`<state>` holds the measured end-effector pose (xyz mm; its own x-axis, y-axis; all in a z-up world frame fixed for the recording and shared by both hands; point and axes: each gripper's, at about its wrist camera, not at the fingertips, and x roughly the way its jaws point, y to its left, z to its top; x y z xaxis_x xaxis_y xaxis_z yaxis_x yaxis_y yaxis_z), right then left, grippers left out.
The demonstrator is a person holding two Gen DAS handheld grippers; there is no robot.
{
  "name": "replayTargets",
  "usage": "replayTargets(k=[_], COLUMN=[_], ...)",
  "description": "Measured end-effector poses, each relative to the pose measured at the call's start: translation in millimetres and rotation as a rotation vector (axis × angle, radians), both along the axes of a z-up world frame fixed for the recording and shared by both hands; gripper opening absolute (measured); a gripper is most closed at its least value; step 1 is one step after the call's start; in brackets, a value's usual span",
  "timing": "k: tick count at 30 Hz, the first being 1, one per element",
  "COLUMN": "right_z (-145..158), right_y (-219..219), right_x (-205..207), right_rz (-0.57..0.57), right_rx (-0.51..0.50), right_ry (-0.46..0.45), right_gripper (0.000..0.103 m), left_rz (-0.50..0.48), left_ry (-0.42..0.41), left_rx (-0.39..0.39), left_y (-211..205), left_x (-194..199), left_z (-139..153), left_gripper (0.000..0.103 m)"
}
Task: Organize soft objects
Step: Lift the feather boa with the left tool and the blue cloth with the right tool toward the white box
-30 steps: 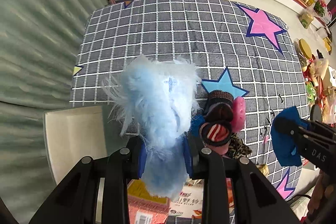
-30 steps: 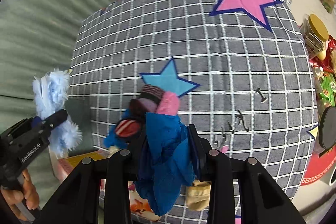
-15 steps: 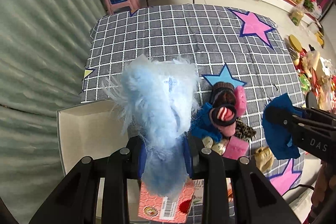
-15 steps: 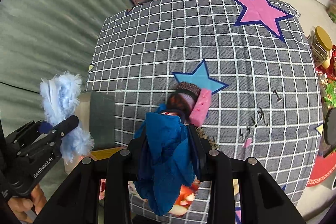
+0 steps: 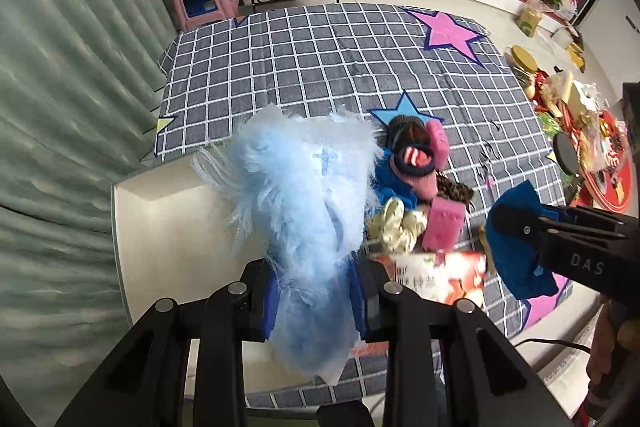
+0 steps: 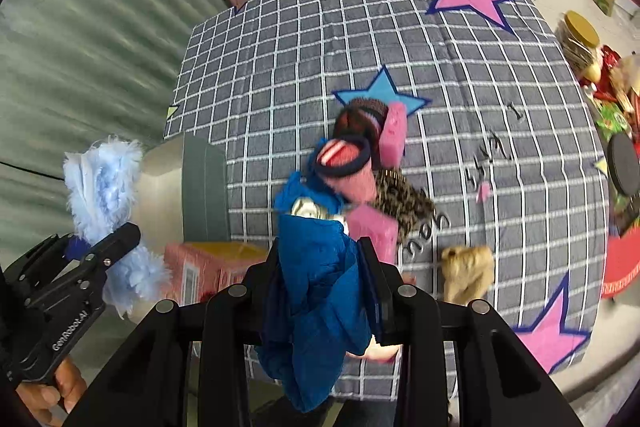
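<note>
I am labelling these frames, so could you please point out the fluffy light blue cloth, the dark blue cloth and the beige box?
fluffy light blue cloth (image 5: 304, 195), left wrist view, middle of the fur.
dark blue cloth (image 6: 320, 291), right wrist view, its bunched centre.
beige box (image 5: 168, 219), left wrist view, bare inner floor.

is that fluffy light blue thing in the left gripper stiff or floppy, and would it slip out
Probably floppy: the fluffy piece droops below the left gripper and bunches between its fingers. Likely light, since a narrow pinch holds it. The long pile may compress, so slipping seems possible.
</note>
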<state>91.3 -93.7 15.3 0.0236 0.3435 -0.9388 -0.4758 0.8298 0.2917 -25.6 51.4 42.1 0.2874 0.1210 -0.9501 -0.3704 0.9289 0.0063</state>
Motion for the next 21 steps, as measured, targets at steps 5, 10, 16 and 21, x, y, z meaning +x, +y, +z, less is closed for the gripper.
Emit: replayTargets(k=[5,10,16,21], right_z=[-1.7,-5.5,-5.6,-8.4], right_y=[-7.3,-8.2,7.3,27.9], right_x=[-32.8,-64.1,-103.3,-132.2], right_rz=[-0.013,-0.01,0.027,0.083], right_rx=[-0.02,-0.031,-0.025,-0.02], right_ry=[0.004,0.017,0.026,0.04], right_gripper=[0.036,0.036,0.036,0.036], left_rz=[-0.012,0.004,0.032,0.081], left_ry=[-0.003,-0.007,0.015,0.03], left_rx=[-0.014,-0.016,-0.013,-0.011], left_y=[-1.2,0.3,9.9,23.8], left_x=[-25.7,-53.2,-88.1,-113.6], left_z=[-0.4,-1.6,-12.7,-18.4], left_gripper=[0.033,0.033,0.033,0.033])
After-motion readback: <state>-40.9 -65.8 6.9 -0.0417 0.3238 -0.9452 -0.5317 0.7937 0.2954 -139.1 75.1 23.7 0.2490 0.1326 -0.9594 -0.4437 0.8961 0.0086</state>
